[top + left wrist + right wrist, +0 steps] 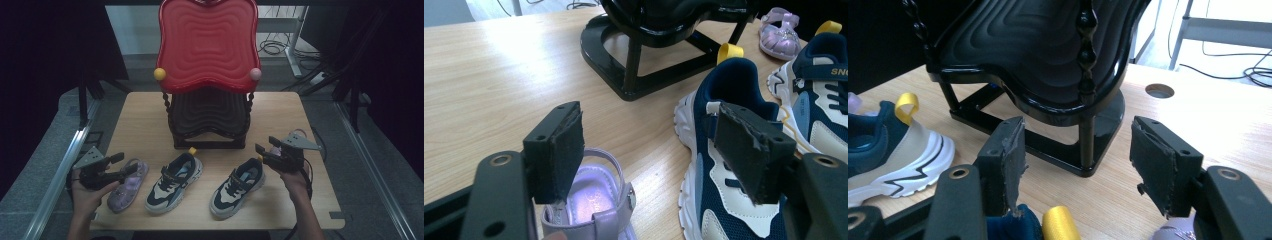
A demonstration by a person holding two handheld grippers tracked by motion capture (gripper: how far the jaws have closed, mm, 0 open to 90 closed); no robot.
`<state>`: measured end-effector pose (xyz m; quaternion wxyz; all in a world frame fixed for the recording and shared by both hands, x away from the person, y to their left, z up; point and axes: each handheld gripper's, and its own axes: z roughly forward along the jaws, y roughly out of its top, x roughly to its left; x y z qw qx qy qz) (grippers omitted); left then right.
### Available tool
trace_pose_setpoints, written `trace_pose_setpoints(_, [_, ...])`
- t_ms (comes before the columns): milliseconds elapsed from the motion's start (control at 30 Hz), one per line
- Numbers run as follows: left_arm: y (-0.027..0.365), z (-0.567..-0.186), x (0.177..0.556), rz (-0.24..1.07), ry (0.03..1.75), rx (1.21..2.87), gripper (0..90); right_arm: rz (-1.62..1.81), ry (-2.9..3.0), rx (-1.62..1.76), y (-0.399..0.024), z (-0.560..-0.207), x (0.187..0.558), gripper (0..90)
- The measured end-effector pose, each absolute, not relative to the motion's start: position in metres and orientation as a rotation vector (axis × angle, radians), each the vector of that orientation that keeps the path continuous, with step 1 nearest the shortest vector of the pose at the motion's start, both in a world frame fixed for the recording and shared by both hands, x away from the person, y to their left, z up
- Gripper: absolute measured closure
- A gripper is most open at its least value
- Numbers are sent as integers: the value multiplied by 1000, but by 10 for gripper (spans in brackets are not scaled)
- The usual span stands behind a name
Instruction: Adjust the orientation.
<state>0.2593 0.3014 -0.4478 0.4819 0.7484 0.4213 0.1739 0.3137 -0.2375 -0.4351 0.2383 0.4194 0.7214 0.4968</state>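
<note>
Left gripper [121,164] has its jaws spread wide, with nothing pinched. It hovers right over the purple sandal [127,185], which sits at the front left of the table [145,115], well to the left of the rack's base and nearer the person. In the left gripper view the sandal's heel strap [611,165] sits low between the pads [566,150], but they aren't pressing on it. The sandal's long axis runs diagonally, heel end up toward the rack [209,75], toe toward the front edge.

Right gripper [266,151] is also wide open and empty, hanging just above the heel of the right sneaker [237,187], off the rack's right front corner. You can see that shoe's yellow pull loop [1060,223] right below the jaws in the right gripper view.

Both sneakers sit in front of the rack, the left sneaker [174,182] between the sandal and the other one. They're angled the same way: heels toward the rack, toes toward the front left. A second purple sandal [298,135] lies behind the right gripper, mostly hidden.
</note>
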Motion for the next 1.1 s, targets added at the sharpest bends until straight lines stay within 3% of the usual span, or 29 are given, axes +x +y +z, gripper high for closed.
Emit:
trace_pose_setpoints(400, [301,-436,253,400,994,1719,420,1405,1985,1191,-238,-442,312,384])
trace_pose_setpoints(467, [301,-432,252,374,970,1774,590,1431,1976,1211,-239,-443,314,397])
trace_pose_setpoints(533, [299,-427,248,376,971,1788,701,1444,1990,1199,-238,-442,315,399])
trace_pose_setpoints(800, [277,-415,237,454,1014,1810,887,1527,1985,1192,-243,-439,319,400])
trace_pose_setpoints(1100, [274,-394,226,507,1038,1796,900,1549,1958,1184,-248,-431,315,405])
